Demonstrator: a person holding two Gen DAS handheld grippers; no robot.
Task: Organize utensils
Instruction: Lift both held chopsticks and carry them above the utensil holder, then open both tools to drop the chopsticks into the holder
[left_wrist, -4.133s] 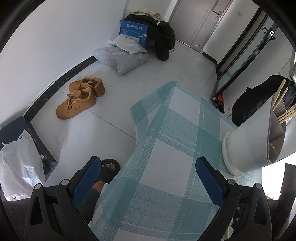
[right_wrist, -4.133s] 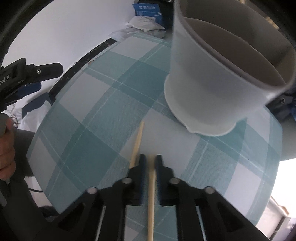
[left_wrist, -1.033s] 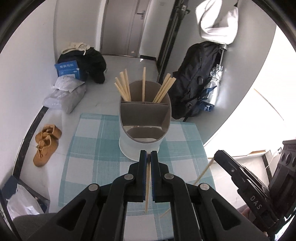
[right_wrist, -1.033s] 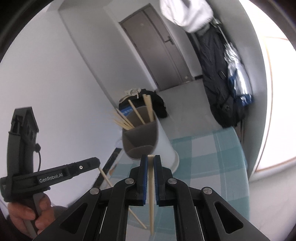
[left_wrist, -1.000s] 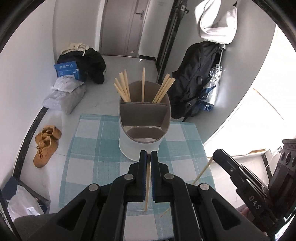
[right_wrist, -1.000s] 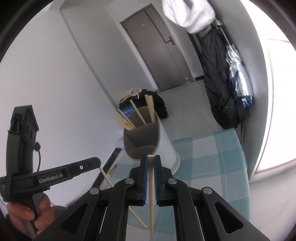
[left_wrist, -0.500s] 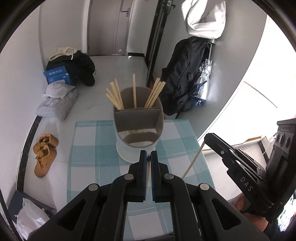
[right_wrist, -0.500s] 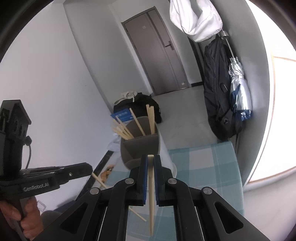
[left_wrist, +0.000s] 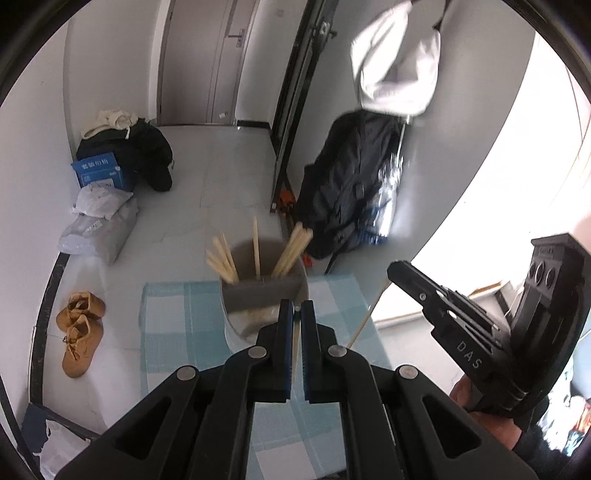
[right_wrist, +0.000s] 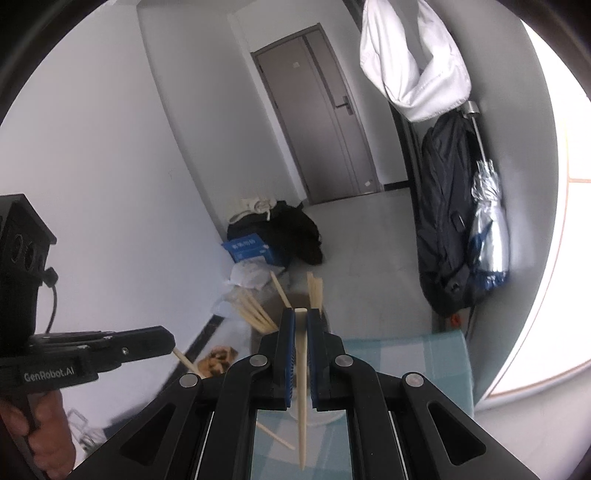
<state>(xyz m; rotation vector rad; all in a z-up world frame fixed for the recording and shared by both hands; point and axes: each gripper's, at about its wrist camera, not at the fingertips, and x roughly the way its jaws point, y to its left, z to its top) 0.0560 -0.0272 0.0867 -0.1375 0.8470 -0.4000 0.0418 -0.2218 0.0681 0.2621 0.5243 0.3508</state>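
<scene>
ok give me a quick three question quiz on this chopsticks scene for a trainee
1. True or false: the left hand-held gripper is shut on a chopstick.
2. Multiple choice: where do the other chopsticks stand? A) flat on the checked tablecloth B) in the back compartment of the utensil holder C) in the blue box on the floor
3. Short answer: what does the right hand-held gripper hold, and which way does its thin end point?

Key
1. True.
2. B.
3. One chopstick, clamped between the blue pads near its thick end; the thin end hangs down toward the checked tablecloth.
</scene>
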